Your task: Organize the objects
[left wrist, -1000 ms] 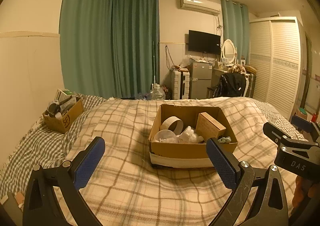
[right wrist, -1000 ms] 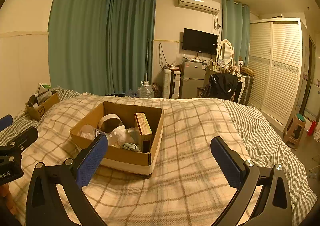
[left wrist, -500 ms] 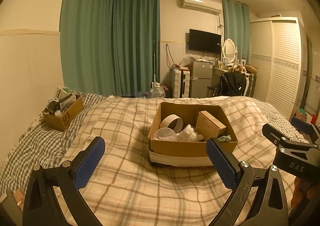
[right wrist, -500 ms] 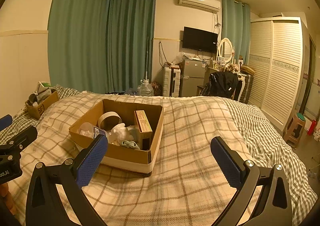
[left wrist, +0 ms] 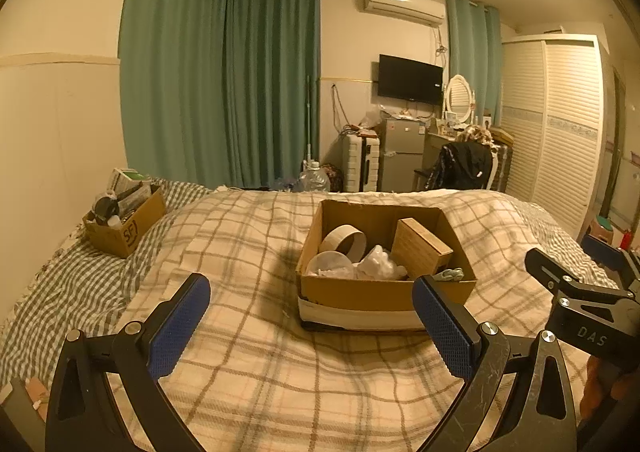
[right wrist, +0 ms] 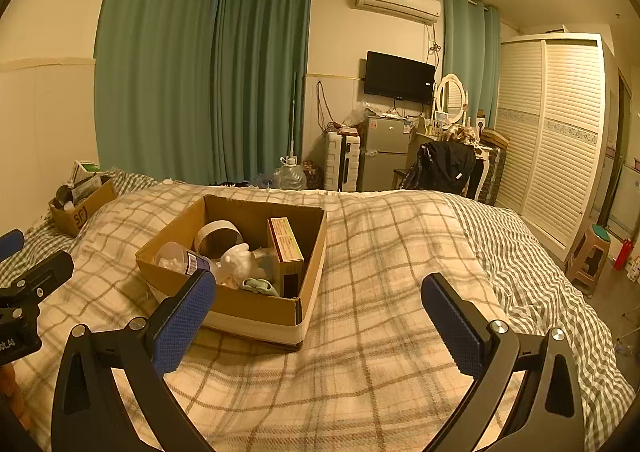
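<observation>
Left claw (left wrist: pixel 310 326) and right claw (right wrist: pixel 318 322): both spread wide, nothing held, above plaid-blanket bed (right wrist: pixel 400 252). Open brown cardboard box (right wrist: pixel 256 308) just ahead w/ 1 tape roll (left wrist: pixel 344 242), 1 tan carton (left wrist: pixel 420 250); only right view shows clear plastic jar (right wrist: pixel 176 258). 2nd, smaller box (left wrist: pixel 128 230) far left.

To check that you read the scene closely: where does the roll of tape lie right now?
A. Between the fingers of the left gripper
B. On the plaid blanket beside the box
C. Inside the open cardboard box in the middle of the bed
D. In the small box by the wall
C: the roll of tape sits inside the open cardboard box, next to a clear plastic container.
</observation>
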Demonstrator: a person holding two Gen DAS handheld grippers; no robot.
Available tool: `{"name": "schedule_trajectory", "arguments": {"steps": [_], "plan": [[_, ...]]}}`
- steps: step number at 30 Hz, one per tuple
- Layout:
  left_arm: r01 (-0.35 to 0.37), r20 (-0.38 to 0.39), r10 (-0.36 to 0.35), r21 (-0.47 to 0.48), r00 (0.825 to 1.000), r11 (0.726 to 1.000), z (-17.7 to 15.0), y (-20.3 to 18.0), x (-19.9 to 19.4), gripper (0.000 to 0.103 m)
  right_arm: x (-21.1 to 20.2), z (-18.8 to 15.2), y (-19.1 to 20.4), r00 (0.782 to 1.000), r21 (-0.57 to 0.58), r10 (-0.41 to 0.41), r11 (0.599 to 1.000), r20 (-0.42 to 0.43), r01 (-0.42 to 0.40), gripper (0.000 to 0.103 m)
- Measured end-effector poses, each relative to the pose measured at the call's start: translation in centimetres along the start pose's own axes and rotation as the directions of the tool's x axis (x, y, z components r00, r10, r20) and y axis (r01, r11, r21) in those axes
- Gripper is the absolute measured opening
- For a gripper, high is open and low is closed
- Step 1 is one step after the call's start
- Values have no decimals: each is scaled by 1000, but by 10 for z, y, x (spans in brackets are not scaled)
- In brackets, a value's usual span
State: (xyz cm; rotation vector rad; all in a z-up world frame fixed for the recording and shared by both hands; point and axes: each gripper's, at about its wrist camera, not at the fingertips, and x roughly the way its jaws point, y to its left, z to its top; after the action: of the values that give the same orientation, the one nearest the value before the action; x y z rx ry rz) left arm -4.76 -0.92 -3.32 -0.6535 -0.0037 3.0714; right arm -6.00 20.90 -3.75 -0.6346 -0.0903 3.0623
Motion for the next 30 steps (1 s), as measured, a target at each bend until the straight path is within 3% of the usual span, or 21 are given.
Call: {"name": "schedule_trajectory", "arguments": {"steps": [10,30], "plan": [[-27,7,27,17,1000,999,-2,-1,0,103,1,-1,0,1000,-1,-1,1000,-5,1,103],[-15,10,15,31,1000,999,2,1,1,103,2,-4,1,1000,-6,-1,1000,-11,1,103]]}}
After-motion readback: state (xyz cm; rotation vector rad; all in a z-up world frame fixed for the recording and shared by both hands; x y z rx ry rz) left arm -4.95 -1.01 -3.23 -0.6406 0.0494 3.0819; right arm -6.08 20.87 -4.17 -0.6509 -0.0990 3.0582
